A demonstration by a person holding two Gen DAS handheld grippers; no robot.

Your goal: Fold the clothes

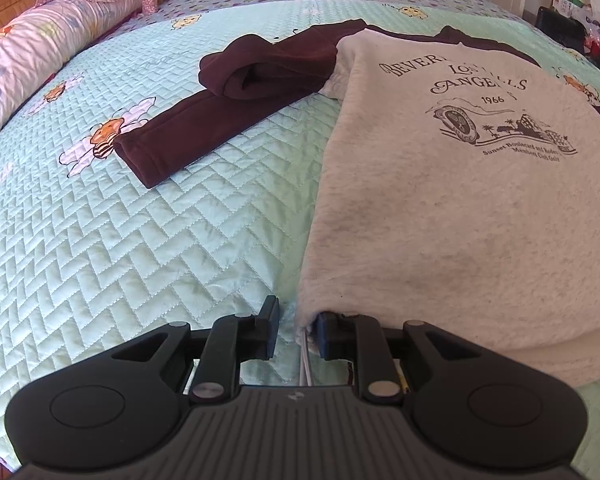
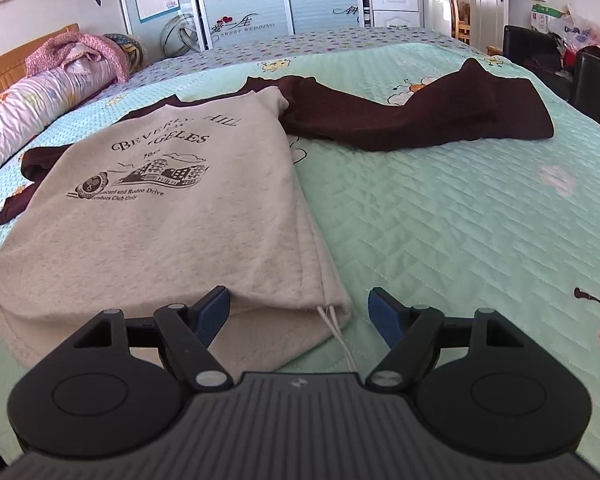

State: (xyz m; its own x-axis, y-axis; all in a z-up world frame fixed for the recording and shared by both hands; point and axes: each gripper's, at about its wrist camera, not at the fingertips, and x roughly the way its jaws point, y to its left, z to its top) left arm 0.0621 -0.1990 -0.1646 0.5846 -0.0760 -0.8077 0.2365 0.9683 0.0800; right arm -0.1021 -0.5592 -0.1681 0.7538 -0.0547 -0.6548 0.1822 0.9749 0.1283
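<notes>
A grey sweatshirt (image 1: 460, 208) with dark print and maroon sleeves lies flat on the bed, printed side up. One maroon sleeve (image 1: 228, 108) stretches out to its left, folded over itself; the other sleeve (image 2: 420, 120) lies spread to the right. My left gripper (image 1: 298, 326) sits at the near left hem corner, jaws narrow, open. The hem and white drawcords (image 1: 305, 364) lie between them, against the right pad, and a strip of quilt shows beside the left pad. My right gripper (image 2: 300, 310) stands wide open astride the near right hem corner (image 2: 332, 304), without pressing on it.
The bed carries a mint quilted cover (image 1: 120, 260) with bee prints. A rolled floral duvet (image 2: 40, 100) and pink cloth (image 2: 76, 52) lie along the wooden headboard at left. Wardrobe doors (image 2: 252, 0) stand behind the bed; a dark chair (image 2: 540, 56) and clutter are at right.
</notes>
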